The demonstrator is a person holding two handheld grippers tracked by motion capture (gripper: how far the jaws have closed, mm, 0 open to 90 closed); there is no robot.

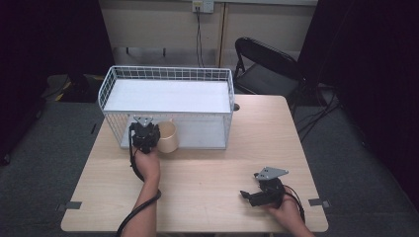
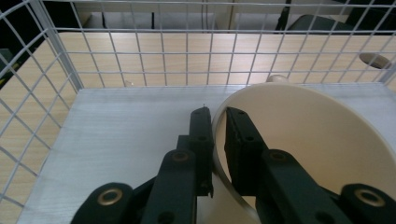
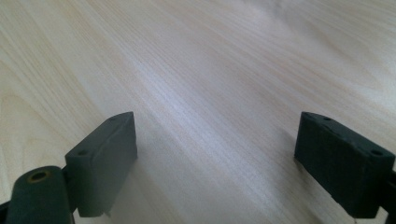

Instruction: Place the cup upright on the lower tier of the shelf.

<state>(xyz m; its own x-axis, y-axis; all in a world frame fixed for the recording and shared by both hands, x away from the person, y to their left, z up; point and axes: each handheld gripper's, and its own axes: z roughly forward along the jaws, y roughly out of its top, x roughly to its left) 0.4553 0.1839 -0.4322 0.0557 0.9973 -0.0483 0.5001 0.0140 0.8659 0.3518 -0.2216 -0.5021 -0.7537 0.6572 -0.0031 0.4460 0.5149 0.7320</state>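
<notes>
Cream cup (image 2: 327,144) sits upright at the open front of the white wire rack (image 1: 165,74), on the rack's pale lower shelf (image 2: 130,135). Left gripper (image 2: 218,122) has its two black jaws pinched on the cup's rim wall: one jaw outside the cup, the other inside, the thin cream wall between them and touching both. In the left gripper view the cup's round mouth opens out from the inner jaw toward the right edge; the wire mesh back of the rack stands ahead of the jaw tips, with the wooden table (image 1: 207,187) visible through it. From the high view the left gripper (image 1: 144,136) is just beside the cup (image 1: 167,137), with the left hand (image 1: 146,163) behind it. Right gripper (image 1: 251,196) rests low over the bare tabletop, well apart from the rack and cup, held by the right hand (image 1: 284,210). Its jaws stand wide apart, with wood grain between them and nothing held (image 3: 217,154). A dark folding chair (image 1: 264,66) stands beyond the table's far edge.
</notes>
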